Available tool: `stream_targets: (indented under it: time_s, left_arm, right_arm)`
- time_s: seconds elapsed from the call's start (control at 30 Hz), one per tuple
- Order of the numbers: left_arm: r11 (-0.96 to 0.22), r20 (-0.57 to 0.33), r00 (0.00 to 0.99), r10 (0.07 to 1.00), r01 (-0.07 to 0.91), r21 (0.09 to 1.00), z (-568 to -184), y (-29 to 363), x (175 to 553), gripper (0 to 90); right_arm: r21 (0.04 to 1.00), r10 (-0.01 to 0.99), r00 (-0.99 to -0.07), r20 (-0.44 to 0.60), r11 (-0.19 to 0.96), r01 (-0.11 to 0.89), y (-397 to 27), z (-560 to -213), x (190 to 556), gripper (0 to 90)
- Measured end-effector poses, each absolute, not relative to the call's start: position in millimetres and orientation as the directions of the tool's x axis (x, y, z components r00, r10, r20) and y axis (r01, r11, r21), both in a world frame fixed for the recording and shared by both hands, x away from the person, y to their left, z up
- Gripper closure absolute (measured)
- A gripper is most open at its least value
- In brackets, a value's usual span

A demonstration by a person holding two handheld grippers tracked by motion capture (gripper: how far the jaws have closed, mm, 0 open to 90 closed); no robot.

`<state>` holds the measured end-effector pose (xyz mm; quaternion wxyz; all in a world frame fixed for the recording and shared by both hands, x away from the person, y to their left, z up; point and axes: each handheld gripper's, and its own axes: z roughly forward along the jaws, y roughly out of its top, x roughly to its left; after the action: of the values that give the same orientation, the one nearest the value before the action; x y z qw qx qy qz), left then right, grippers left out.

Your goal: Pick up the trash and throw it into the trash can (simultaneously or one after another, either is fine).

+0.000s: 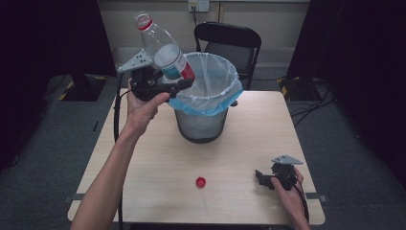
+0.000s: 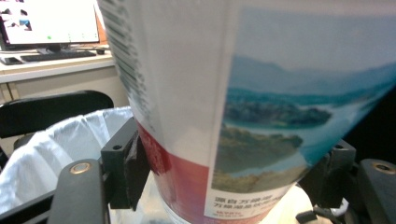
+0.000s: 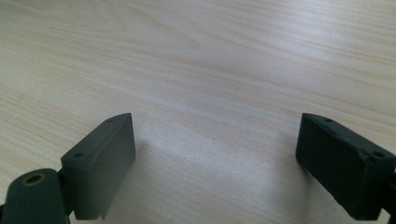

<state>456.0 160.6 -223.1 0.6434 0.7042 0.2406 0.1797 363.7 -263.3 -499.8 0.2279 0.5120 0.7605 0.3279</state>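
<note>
- We take as our landmark the wire-mesh waste bin (image 1: 203, 125) lined with a white and blue plastic bag, which stands on the far half of the pale wooden table (image 1: 158, 163).
- We see the left gripper (image 1: 160, 82) raised just beside the bin's rim on the person's left side, with its grey three-cornered plate on top.
- It pinches a clear plastic bottle (image 1: 163, 48) with a white, red and landscape-printed label; the bottle is uncapped, with a red ring at its neck.
- The bottle is tilted, its neck pointing up and away from the bin and its base end leaning over the bin's near-left rim.
- In the left gripper view the bottle (image 2: 233, 116) sits between the two black jaws, which press on its labelled body from either side near the red band of the label; the bin's white liner (image 2: 60, 144) shows below and behind it.
- A small red bottle cap (image 1: 200, 182) lies on the table on the person's side of the bin, well apart from it.
- The right gripper (image 1: 262, 178) rests low on the table, near the corner on the person's right, well apart from the bin.
- In the right gripper view its jaws are spread wide over bare wood (image 3: 196, 70), with nothing between them.
</note>
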Motion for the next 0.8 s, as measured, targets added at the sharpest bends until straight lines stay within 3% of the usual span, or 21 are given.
stream_targets:
  time_s: [0.4, 0.8]
  left_arm:
    - [-0.134, -0.011, 0.782, 0.623, 0.12, 0.984, -230.3, 140.8, 491.0, 28.0]
    - [-0.122, -0.068, 0.772, 0.633, 0.186, 0.975, -234.2, 134.8, 503.1, 26.3]
  right_arm:
    - [0.732, 0.928, -0.372, -0.011, 0.261, 0.629, -263.3, -499.8, 363.7, 11.2]
    - [0.732, 0.928, -0.372, -0.011, 0.261, 0.629, -263.2, -499.8, 363.7, 11.2]
